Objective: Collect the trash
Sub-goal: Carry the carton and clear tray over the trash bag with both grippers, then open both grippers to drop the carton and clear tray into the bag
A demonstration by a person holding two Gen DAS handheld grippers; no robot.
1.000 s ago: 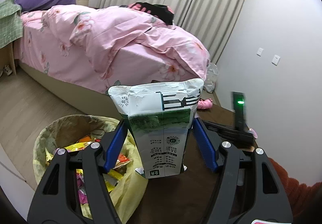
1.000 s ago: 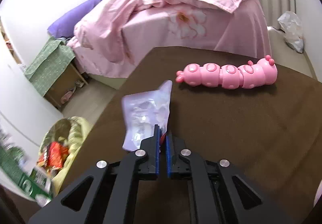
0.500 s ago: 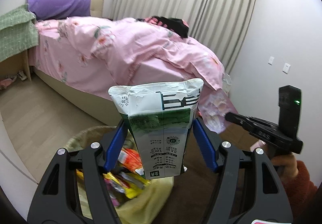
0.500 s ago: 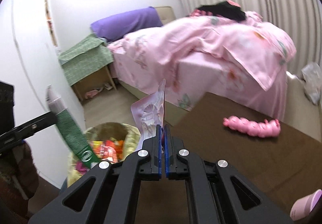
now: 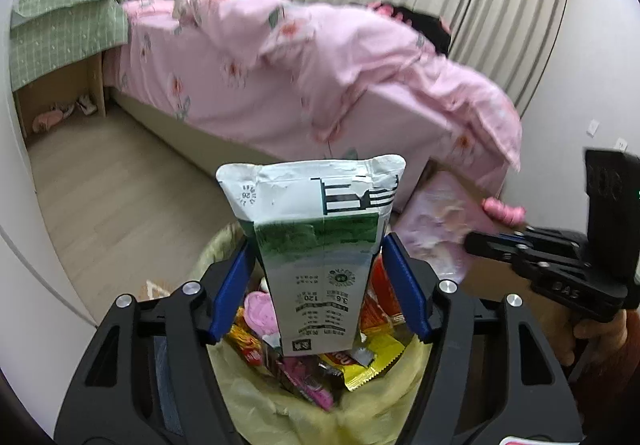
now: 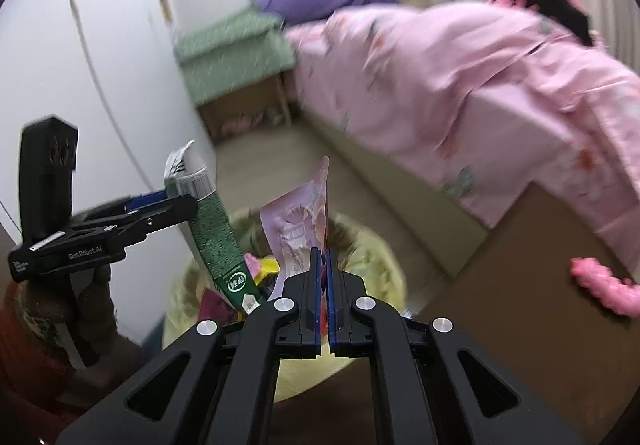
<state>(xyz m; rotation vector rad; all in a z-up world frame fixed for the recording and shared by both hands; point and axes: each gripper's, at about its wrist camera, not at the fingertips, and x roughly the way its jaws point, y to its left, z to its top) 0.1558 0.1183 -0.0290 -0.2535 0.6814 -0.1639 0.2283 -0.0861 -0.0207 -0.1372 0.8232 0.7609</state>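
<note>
Both grippers now hang over the yellow-lined trash bin (image 5: 280, 401), which a second ago sat off at 8 o'clock. Left gripper (image 5: 318, 285) clamps the green-and-white milk carton (image 5: 316, 245) upright at its sides, jaws just closed a touch further, carton directly above the wrappers in the bin. Right gripper (image 6: 323, 285) is fully closed, pinching the translucent lilac plastic pouch (image 6: 298, 233) by its lower edge above the bin rim. Pink caterpillar toy (image 6: 604, 289) lies on the brown table (image 6: 520, 285) at 3 o'clock.
</note>
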